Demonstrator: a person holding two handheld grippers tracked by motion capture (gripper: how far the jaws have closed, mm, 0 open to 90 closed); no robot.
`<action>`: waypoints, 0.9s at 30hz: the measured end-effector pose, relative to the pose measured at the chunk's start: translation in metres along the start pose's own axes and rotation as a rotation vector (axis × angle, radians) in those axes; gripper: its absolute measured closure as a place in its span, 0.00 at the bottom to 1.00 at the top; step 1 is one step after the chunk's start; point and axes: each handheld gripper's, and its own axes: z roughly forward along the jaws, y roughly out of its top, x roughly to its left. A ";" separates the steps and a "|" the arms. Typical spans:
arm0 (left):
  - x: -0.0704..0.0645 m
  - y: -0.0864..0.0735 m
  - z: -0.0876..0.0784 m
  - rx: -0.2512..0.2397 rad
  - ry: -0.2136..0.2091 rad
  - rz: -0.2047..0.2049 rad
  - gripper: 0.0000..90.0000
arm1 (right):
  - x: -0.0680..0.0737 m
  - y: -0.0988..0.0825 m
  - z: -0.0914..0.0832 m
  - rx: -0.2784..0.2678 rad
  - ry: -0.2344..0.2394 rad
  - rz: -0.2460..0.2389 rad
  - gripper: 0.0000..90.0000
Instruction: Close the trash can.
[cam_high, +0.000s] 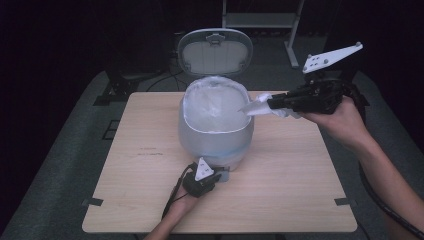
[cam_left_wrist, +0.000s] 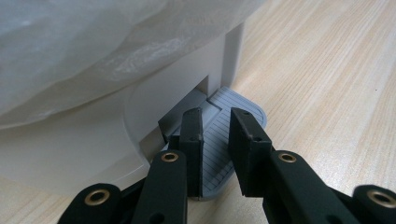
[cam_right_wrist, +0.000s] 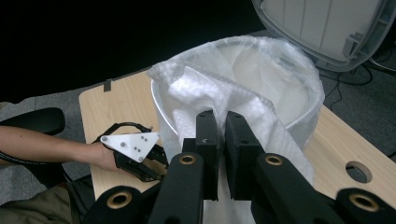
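The pedal bin (cam_high: 216, 131) stands mid-desk (cam_high: 300, 190) with its lid (cam_high: 215, 51) raised and a liner bag (cam_high: 216, 102) fitted; the left tool (cam_left_wrist: 217, 140), jaws nearly closed with nothing between them, presses the foot pedal (cam_left_wrist: 243, 109). The right tool (cam_right_wrist: 222, 140) is clamped tight on a crumpled paper towel (cam_right_wrist: 205, 95), holding it over the bin's rim. Opening is done; releasing the towel into the bag and letting the lid down appear to remain.

From above your side of the table (cam_high: 150, 200), the high view looks forward and down on the whole bin (cam_high: 216, 130). Your left gripper view sits low and close at the pedal (cam_left_wrist: 238, 135), facing the bin's base. Your right gripper view looks over the rim from beside it; the bin and table appear in all three
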 end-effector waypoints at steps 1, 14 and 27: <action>0.000 0.000 0.000 0.000 0.000 0.000 0.84 | 0.000 0.002 0.001 -0.003 0.001 -0.002 0.94; 0.000 0.000 0.000 0.002 -0.002 0.000 0.84 | 0.001 0.019 0.008 -0.010 0.004 -0.023 0.94; 0.000 0.000 0.000 0.002 0.000 0.002 0.84 | 0.003 0.031 0.019 -0.010 0.019 -0.031 0.94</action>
